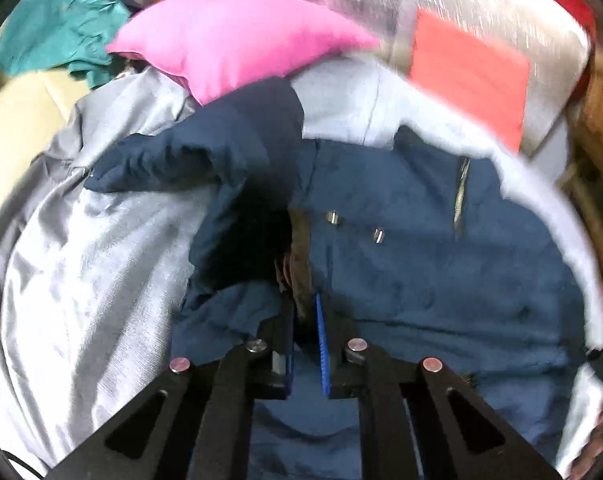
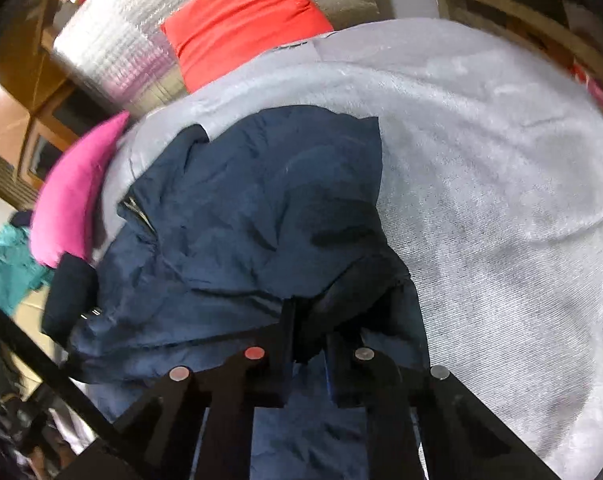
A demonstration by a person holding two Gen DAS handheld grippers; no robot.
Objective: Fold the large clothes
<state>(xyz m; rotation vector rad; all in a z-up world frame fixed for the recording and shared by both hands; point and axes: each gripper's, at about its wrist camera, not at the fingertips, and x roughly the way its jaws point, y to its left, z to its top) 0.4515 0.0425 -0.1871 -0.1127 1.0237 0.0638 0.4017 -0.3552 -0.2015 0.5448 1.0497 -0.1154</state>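
A large navy blue jacket (image 1: 421,260) lies spread on a grey bed cover (image 1: 81,280). Its metal snaps (image 1: 332,217) and a zipper (image 1: 461,196) face up, and one sleeve (image 1: 173,160) is folded across to the left. My left gripper (image 1: 304,320) is shut on a bunched edge of the jacket, with dark and brownish fabric squeezed between its blue pads. In the right wrist view the jacket (image 2: 241,220) is heaped up on the grey cover (image 2: 501,200). My right gripper (image 2: 309,332) is shut on a dark fold of it.
A pink pillow (image 1: 237,40) (image 2: 69,200) and an orange-red pillow (image 1: 469,72) (image 2: 245,20) lie beyond the jacket. A teal garment (image 1: 61,36) is crumpled at the far left. Silver quilted sheeting (image 2: 113,52) stands behind. Wooden furniture (image 1: 597,120) borders the bed.
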